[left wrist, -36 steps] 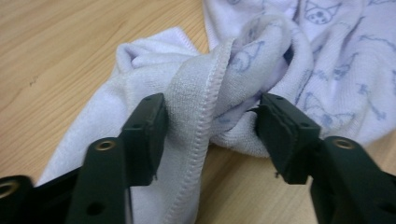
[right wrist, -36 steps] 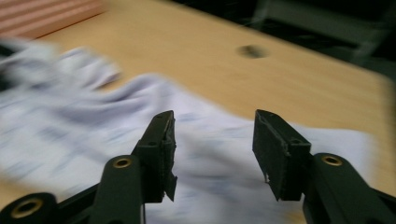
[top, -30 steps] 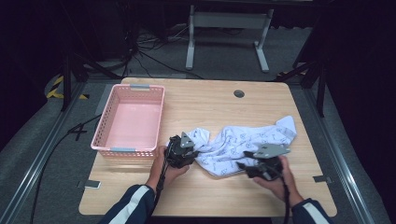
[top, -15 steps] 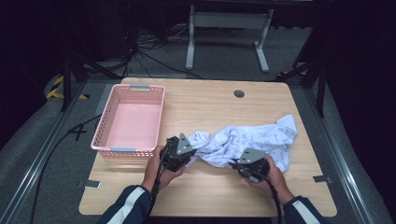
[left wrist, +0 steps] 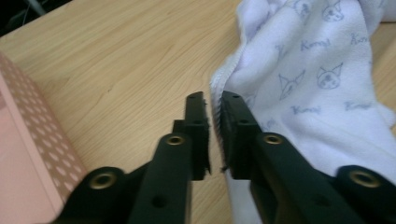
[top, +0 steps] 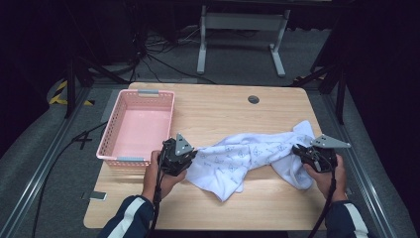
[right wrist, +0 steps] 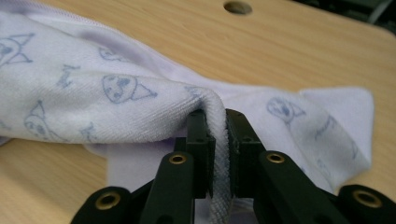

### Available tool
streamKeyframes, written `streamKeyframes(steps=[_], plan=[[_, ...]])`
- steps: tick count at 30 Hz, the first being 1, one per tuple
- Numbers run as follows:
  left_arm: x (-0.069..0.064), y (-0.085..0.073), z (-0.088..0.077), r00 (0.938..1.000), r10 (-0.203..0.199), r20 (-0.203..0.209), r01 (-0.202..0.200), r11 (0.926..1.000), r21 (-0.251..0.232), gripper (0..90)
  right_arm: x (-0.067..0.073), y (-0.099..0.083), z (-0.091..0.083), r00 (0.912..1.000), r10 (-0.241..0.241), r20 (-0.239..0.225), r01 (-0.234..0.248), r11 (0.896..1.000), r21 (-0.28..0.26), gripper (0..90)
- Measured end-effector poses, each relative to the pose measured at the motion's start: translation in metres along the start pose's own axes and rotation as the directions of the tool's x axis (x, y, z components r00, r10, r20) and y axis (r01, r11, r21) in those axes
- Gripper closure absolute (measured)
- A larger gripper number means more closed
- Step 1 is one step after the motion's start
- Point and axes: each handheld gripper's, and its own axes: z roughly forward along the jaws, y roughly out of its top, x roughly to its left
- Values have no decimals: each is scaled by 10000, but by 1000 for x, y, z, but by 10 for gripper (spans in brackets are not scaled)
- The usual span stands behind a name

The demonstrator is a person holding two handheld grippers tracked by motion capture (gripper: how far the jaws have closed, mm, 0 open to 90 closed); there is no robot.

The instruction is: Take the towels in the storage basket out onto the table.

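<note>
Both grippers clamp the white towel (top: 252, 156), stretched across the wooden table (top: 223, 111): left gripper (left wrist: 213, 122) pinching its hem beside the pink basket (top: 136, 126), right gripper (right wrist: 217, 135) squeezing a fold.

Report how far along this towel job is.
Done: both grippers, left and right, are clamped on opposite ends of the printed white towel. In hand: it hangs stretched between them, still creased. Left, as it looks: flattening or folding; the pink basket holds nothing.
</note>
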Motion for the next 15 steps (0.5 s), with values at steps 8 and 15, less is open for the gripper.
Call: streamKeyframes(steps=[8,15], plan=[[-30,7,-4,9703,1421,1956,-1223,9864,-1096,557,1,-4,7,9989,-124,446,94,9977,673,554],[-68,-3,29,9007,2320,3673,-2503,9682,21,395,11,1,-22,9975,-549,444,556,9984,-140,603]])
